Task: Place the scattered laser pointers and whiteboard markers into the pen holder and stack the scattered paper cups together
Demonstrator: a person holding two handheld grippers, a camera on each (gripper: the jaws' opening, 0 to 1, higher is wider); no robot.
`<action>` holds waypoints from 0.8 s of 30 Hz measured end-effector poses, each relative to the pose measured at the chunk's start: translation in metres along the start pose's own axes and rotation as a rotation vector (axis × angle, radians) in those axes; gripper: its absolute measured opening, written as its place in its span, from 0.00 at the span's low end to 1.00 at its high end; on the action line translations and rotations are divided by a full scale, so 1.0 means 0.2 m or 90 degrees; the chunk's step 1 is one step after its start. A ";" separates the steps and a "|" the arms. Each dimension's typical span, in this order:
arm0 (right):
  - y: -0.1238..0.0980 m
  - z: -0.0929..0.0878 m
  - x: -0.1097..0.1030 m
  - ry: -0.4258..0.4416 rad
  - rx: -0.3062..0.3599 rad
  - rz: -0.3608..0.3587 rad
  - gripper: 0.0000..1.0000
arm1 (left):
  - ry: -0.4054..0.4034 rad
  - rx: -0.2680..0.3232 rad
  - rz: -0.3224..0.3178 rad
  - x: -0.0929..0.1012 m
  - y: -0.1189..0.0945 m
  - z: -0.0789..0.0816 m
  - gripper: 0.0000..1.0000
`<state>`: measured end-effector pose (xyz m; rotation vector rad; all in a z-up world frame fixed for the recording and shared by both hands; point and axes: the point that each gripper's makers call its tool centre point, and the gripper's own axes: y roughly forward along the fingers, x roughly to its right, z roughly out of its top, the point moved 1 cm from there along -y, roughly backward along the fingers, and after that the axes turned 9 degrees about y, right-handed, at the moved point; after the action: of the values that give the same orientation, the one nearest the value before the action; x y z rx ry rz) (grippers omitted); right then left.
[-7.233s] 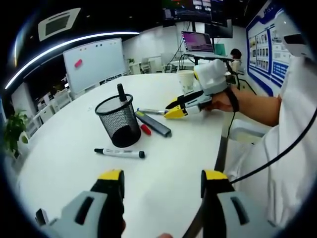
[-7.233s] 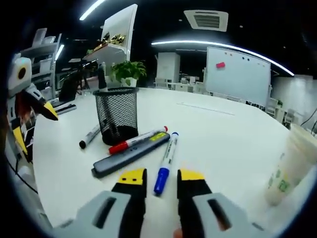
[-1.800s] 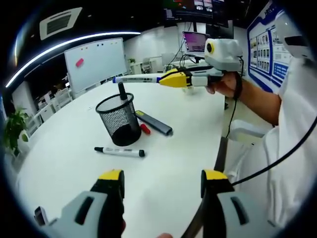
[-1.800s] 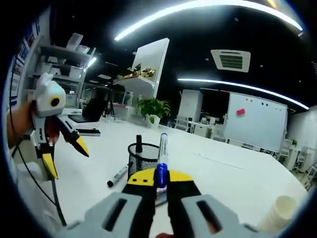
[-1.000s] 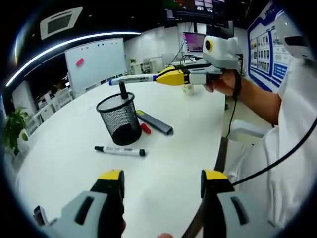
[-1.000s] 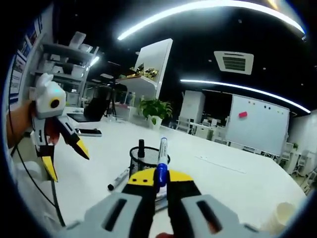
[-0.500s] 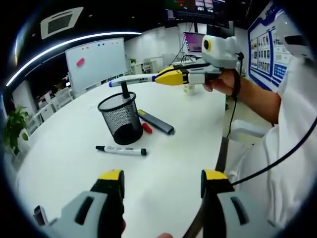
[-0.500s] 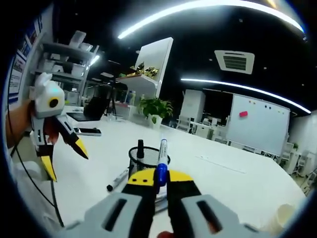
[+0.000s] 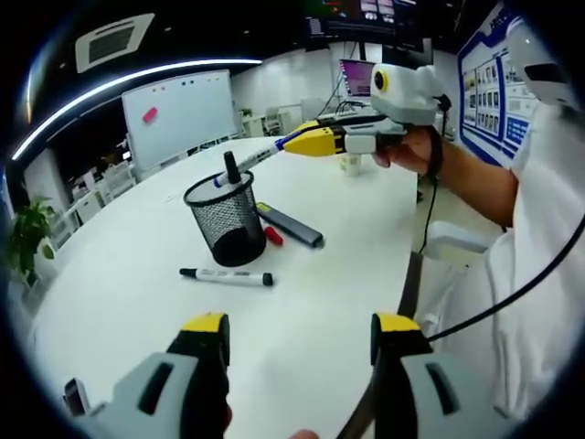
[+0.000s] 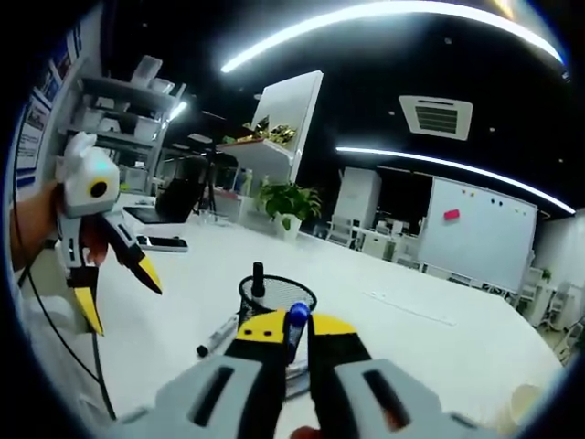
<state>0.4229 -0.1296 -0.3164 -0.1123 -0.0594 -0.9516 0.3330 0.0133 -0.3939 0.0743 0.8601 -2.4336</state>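
Ahead of the right gripper (image 9: 291, 142), the mesh pen holder (image 9: 225, 219) stands on the white table (image 9: 119, 265); its jaws clamp a blue-capped marker (image 9: 245, 162), tip tilted down over the rim. Nearer the wide-open left gripper (image 9: 297, 334) lies a black marker (image 9: 226, 275)

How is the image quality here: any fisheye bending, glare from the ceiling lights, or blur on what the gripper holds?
Left gripper view: strong fisheye bending; the white table is evenly lit and the mesh pen holder looks sharp.
Right gripper view: dark ceiling with blown-out light strips; the blue-capped marker in the right gripper is very close and a little soft.
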 end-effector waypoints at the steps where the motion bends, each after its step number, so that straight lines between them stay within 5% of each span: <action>1: 0.00 0.00 0.00 0.000 0.001 0.000 0.08 | -0.001 0.000 0.000 0.00 0.00 0.00 0.64; 24: 0.06 0.01 -0.01 0.006 -0.001 0.006 0.08 | -0.001 0.002 -0.002 0.00 0.00 0.00 0.64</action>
<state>0.4321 -0.1201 -0.3162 -0.1098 -0.0497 -0.9435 0.3323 0.0129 -0.3932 0.0713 0.8564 -2.4383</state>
